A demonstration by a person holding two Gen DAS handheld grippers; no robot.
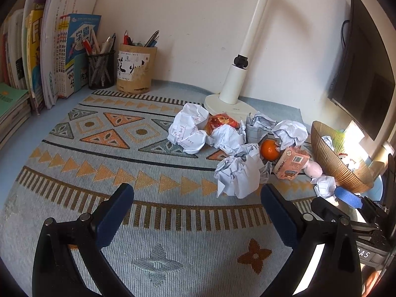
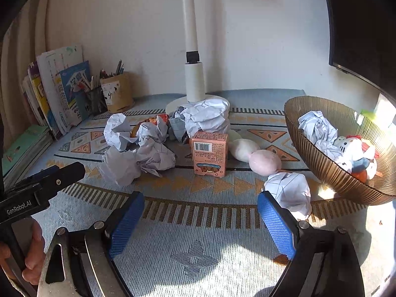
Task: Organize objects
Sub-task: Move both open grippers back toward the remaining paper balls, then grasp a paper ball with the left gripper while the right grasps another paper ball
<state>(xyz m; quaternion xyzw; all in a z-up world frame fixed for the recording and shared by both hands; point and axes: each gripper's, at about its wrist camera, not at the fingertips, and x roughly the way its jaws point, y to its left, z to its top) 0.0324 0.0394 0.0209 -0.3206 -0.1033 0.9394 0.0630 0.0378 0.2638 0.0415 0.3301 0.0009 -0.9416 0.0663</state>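
Several crumpled paper balls [image 1: 235,173] [image 2: 158,153] lie on the patterned mat with an orange [image 1: 269,149], a red snack packet [image 1: 220,121], a pink carton [image 1: 292,163] [image 2: 209,152] and a pink plush [image 2: 264,162]. A ribbed brown bowl [image 1: 329,158] [image 2: 329,170] on the right holds a paper ball and small toys. My left gripper [image 1: 198,206] is open and empty, just short of the nearest paper ball. My right gripper [image 2: 201,216] is open and empty, with one paper ball [image 2: 289,191] beside its right finger.
A white desk lamp [image 1: 232,84] [image 2: 194,84] stands behind the pile. Two pen holders [image 1: 133,68] and upright books [image 1: 57,49] line the back left. A dark monitor [image 1: 363,61] hangs at the right. The left gripper's body shows in the right wrist view [image 2: 44,185].
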